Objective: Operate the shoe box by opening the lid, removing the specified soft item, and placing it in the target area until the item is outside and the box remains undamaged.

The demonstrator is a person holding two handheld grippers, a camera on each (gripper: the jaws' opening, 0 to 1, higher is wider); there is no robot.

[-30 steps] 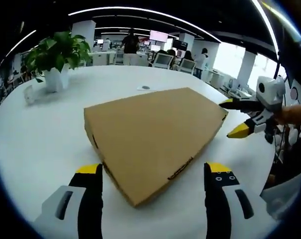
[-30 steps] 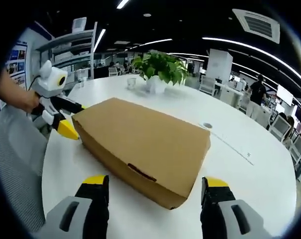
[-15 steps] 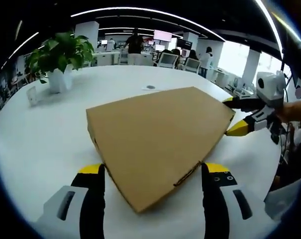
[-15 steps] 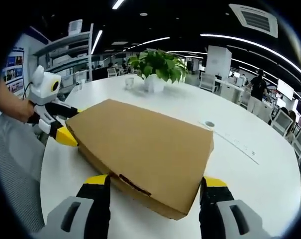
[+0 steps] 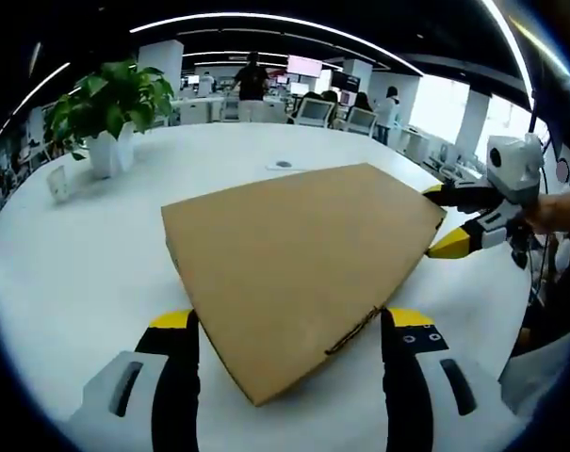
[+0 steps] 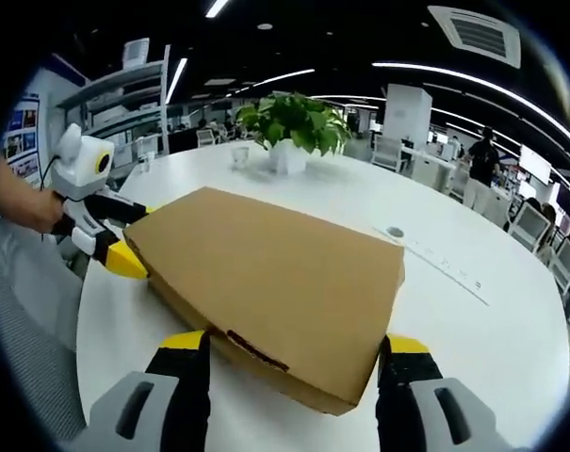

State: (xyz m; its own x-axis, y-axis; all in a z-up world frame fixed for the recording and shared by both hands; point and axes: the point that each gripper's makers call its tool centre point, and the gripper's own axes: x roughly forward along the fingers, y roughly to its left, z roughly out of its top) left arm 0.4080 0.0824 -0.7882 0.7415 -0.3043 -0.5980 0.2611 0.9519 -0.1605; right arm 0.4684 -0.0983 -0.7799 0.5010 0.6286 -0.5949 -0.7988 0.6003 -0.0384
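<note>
Left gripper view: potted plant [image 5: 110, 104] behind closed shoe box [image 5: 299, 259].

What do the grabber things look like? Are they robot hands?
They are hand-held tools. Each gripper, left and right, has two chunky black jaws with bright yellow tips set in pale grey housings. One left jaw has small round screw marks. Seen from across the brown box, the body is white, and a person's hand holds it.

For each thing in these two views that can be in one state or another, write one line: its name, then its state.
Shoe box: lid closed, flat on the white table.
Left gripper: open, jaws either side of a box corner.
Right gripper: open, jaws astride the box's near edge.
Potted plant: upright.
</note>
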